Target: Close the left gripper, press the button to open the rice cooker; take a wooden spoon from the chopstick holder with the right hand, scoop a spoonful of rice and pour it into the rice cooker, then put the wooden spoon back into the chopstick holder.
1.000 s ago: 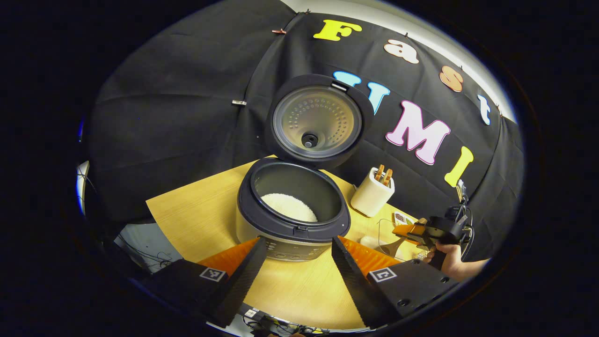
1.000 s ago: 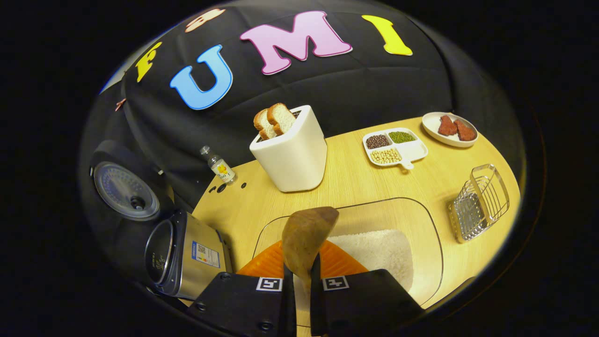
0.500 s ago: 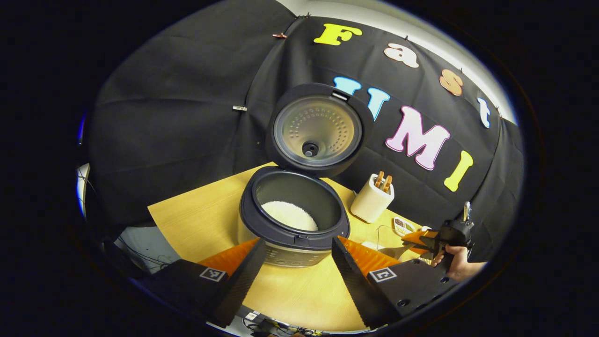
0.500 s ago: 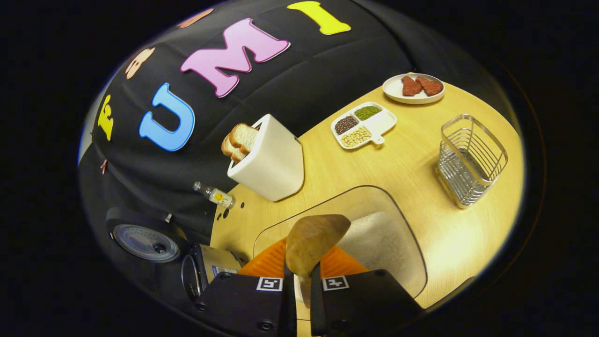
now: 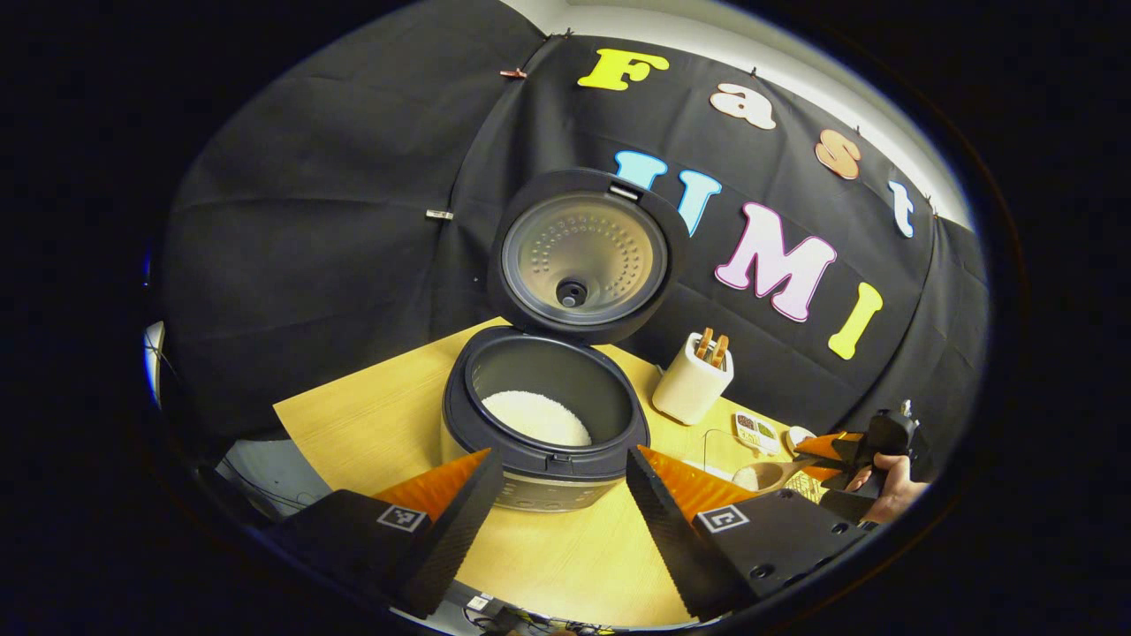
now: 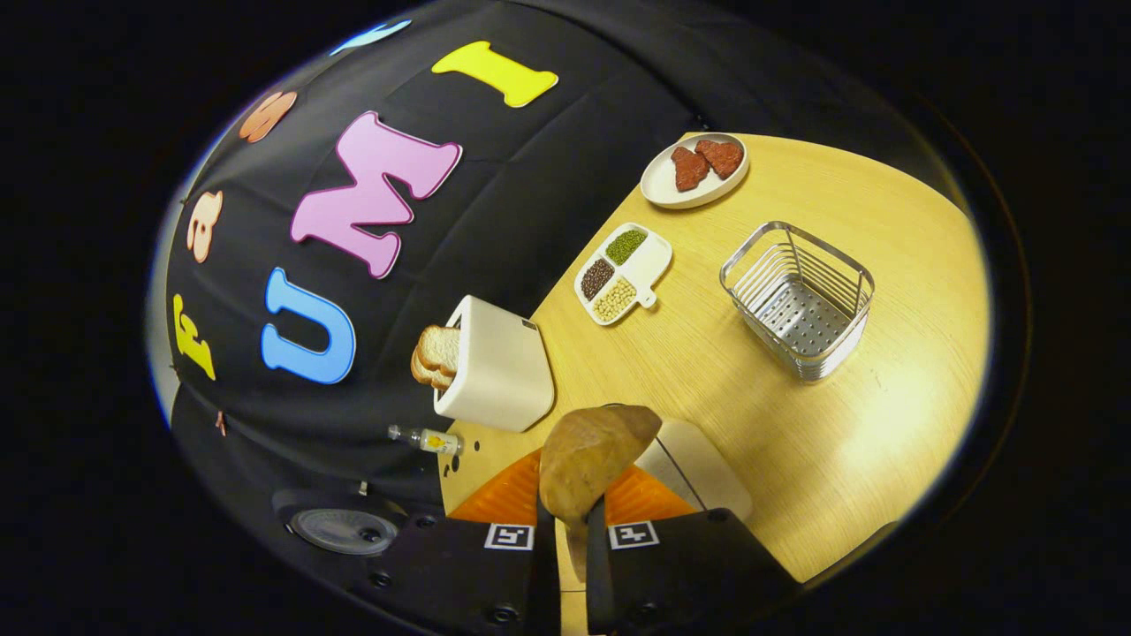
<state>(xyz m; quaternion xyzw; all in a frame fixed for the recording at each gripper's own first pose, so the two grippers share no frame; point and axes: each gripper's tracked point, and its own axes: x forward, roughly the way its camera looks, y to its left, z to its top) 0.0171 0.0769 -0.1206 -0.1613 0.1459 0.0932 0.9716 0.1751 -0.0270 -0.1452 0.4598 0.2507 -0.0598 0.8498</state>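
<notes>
The rice cooker [image 5: 545,442] stands open on the wooden table, its lid [image 5: 579,258] tipped up and white rice in the pot. My left gripper [image 5: 558,455] hovers open just in front of it, fingers wide apart and empty. My right gripper [image 6: 570,517] is shut on the handle of the wooden spoon [image 6: 594,452], whose bowl sticks up ahead of the fingers. Below the spoon lies a clear box of rice [image 6: 700,461]. In the left gripper view the right gripper [image 5: 844,448] is at the far right in a hand, the spoon bowl [image 5: 765,475] showing white inside. The wire chopstick holder [image 6: 798,300] stands empty.
A white toaster [image 6: 497,375] with bread slices sits by the wall, a small bottle [image 6: 428,439] beside it. A divided dish of beans [image 6: 623,274] and a plate with red pieces [image 6: 694,168] lie farther back. The cooker lid [image 6: 340,528] shows at the lower left.
The right gripper has rolled and moved away from the rice box with the spoon, drifting right in the left gripper view. The left gripper has drawn back slightly from the cooker.
</notes>
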